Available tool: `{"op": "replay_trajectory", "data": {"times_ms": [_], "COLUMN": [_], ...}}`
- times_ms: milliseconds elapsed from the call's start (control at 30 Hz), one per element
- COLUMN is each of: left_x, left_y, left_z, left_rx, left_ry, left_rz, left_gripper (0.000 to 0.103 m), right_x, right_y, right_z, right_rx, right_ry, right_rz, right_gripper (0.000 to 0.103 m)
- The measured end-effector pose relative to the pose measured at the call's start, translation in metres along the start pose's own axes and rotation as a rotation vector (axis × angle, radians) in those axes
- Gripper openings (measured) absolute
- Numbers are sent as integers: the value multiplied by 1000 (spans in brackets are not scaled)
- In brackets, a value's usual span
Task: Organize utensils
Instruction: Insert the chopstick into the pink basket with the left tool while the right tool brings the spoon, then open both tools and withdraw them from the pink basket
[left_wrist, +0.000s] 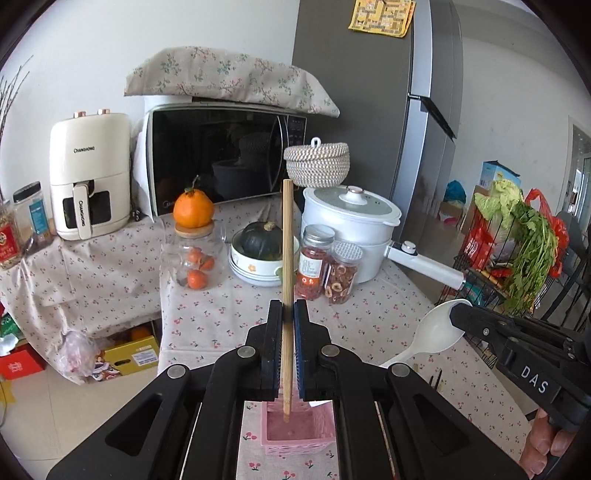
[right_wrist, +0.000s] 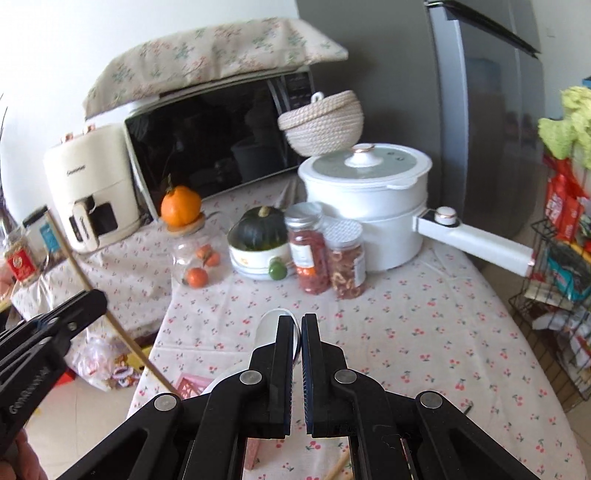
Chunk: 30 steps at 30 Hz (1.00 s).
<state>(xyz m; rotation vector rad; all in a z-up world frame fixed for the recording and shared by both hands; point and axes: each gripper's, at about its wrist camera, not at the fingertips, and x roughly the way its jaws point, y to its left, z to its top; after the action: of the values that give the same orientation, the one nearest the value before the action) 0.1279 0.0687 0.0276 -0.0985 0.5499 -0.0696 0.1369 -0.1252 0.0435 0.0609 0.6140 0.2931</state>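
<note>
My left gripper (left_wrist: 288, 310) is shut on a bamboo chopstick (left_wrist: 287, 240), held upright, its lower tip hanging over a pink slatted basket (left_wrist: 325, 424) on the cherry-print tablecloth. My right gripper (left_wrist: 458, 314) comes in from the right, shut on the bowl end of a white plastic spoon (left_wrist: 436, 332). In the right wrist view the right gripper (right_wrist: 298, 321) pinches the spoon (right_wrist: 267, 328) edge-on. There the left gripper (right_wrist: 92, 302) and its chopstick (right_wrist: 122, 332) show at the left, and a corner of the basket (right_wrist: 192, 386) below. Another bamboo stick (right_wrist: 338, 469) lies on the table at the bottom edge.
At the back of the table stand a white pot with a long handle (left_wrist: 354, 229), two spice jars (left_wrist: 328, 266), a bowl with a green squash (left_wrist: 258, 258) and a glass jar with oranges (left_wrist: 195, 258). Behind are a microwave (left_wrist: 221, 158), an air fryer (left_wrist: 90, 173) and a fridge (left_wrist: 369, 92). A wire rack of vegetables (left_wrist: 517, 251) stands right.
</note>
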Motion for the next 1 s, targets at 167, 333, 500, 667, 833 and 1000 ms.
{"op": "replay_trajectory", "data": {"times_ms": [167, 333, 500, 667, 833, 1000], "left_x": [28, 42, 42, 28, 7, -12], "left_y": [10, 14, 14, 11, 5, 1], "left_z": [-4, -9, -8, -3, -2, -9], "left_rx": [-15, -22, -29, -46, -55, -63], "left_ry": [86, 138, 135, 116, 91, 110], "left_rz": [-1, -5, 14, -5, -10, 22], "left_gripper": [6, 6, 7, 13, 49, 82], "right_x": [32, 50, 60, 44, 17, -1], "right_y": [25, 38, 37, 23, 6, -18], "right_z": [-5, -9, -9, 0, 11, 11], "right_rx": [-107, -187, -160, -46, 27, 61], "right_ry": [100, 142, 160, 122, 61, 44], "right_rz": [1, -29, -2, 85, 128, 87], "right_gripper": [4, 4, 7, 36, 47, 73]}}
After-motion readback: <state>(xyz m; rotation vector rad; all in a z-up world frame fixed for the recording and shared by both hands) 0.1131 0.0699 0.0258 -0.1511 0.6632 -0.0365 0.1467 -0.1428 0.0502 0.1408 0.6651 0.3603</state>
